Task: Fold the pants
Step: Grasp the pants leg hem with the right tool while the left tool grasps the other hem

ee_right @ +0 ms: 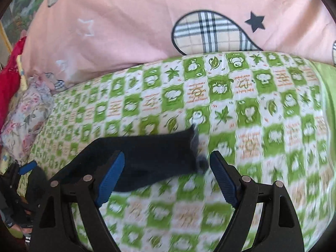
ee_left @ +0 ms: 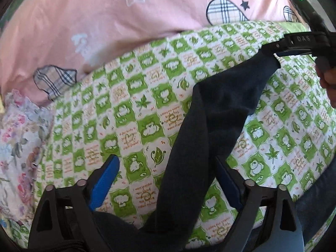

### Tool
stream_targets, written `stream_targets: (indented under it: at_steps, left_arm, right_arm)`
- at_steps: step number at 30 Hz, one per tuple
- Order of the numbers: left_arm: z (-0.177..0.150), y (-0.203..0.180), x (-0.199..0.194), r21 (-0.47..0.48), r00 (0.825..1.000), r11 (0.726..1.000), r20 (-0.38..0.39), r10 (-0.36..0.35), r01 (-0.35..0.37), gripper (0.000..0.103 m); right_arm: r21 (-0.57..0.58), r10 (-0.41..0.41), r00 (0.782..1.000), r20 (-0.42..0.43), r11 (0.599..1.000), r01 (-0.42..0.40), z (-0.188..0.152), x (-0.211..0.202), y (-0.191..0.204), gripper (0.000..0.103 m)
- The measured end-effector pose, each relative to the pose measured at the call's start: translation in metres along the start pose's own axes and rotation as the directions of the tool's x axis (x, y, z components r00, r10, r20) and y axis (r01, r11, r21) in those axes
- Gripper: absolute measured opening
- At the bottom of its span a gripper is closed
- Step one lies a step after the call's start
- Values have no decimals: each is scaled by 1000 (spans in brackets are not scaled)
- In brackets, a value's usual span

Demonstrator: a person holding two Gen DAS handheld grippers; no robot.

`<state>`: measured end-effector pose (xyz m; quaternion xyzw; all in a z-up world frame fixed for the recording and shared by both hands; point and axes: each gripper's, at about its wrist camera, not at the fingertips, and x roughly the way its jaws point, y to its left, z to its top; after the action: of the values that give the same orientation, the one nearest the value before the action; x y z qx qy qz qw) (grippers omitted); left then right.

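The black pants lie in a long strip on the green checked bedsheet, running from the bottom middle up to the right. My left gripper stands open, and the strip passes between its fingers, lying against the right blue pad. The far end of the pants reaches my right gripper at the upper right. In the blurred right wrist view, that end of the pants lies between the wide-apart fingers of my right gripper. Neither blue pad presses on the cloth.
A pink duvet with plaid patches is bunched along the far side of the bed. A floral pillow lies at the left. Red cloth hangs at the far left. A person's hand holds the right gripper.
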<state>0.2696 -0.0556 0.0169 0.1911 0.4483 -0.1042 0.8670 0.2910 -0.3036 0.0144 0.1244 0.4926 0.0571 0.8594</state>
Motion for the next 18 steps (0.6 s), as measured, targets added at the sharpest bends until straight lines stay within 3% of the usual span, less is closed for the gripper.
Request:
stream_targets:
  at_steps: [2, 4, 5, 6, 7, 8, 9, 18]
  left_arm:
    - [0, 5, 11, -9, 999, 1000, -34, -14, 14, 80]
    - [0, 8, 20, -16, 998, 999, -61, -36, 35, 69]
    - [-1, 9, 25, -21, 995, 998, -80, -55, 53, 58]
    - [-2, 9, 27, -23, 994, 998, -90, -68, 66, 40]
    - [-2, 10, 29, -26, 991, 996, -100, -87, 85, 29]
    - [-3, 11, 30, -31, 989, 994, -105, -105, 102, 17]
    - [-3, 11, 29, -32, 989, 994, -98, -107, 104, 16]
    - [-29, 2, -45, 23, 982, 984, 66, -179, 178, 5]
  right_arm:
    - [22, 19, 1000, -10, 1000, -19, 9, 15, -8, 77]
    - [38, 41, 999, -12, 998, -40, 13, 25, -13, 58]
    - [40, 57, 998, -19, 998, -56, 14, 30, -14, 54]
    - [35, 50, 998, -32, 998, -48, 14, 32, -13, 43]
    - [18, 44, 998, -38, 999, -44, 14, 35, -11, 28]
    - [0, 33, 999, -28, 999, -33, 14, 34, -8, 21]
    - [-11, 34, 999, -11, 999, -34, 14, 30, -7, 8]
    - [-67, 93, 986, 135, 994, -85, -20, -55, -17, 4]
